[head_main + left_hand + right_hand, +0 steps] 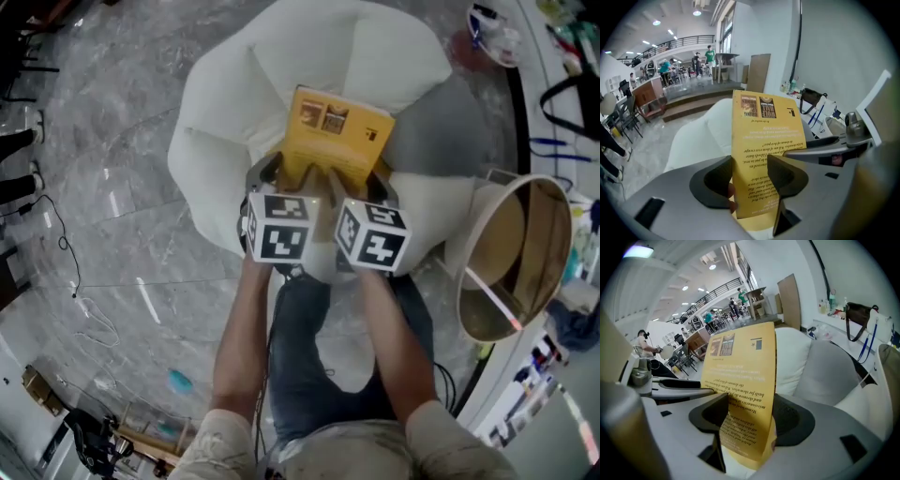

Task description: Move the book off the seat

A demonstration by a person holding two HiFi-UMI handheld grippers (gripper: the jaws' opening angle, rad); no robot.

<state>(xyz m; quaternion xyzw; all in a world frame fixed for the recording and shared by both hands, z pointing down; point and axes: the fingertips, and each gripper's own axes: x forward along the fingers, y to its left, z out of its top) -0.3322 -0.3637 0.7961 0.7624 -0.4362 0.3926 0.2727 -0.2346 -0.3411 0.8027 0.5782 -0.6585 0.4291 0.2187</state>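
Note:
A yellow book is held up over the white armchair, its back cover facing me. My left gripper is shut on the book's near left edge, and my right gripper is shut on its near right edge. In the left gripper view the book stands clamped between the dark jaw pads. Seen from the right gripper view, the book rises between the jaws, bent slightly at the bottom. The seat cushion below the book is mostly hidden.
A round side table with a wooden top stands right of the chair. A white counter with bags and pens runs along the far right. Grey marbled floor lies to the left, with a cable on it.

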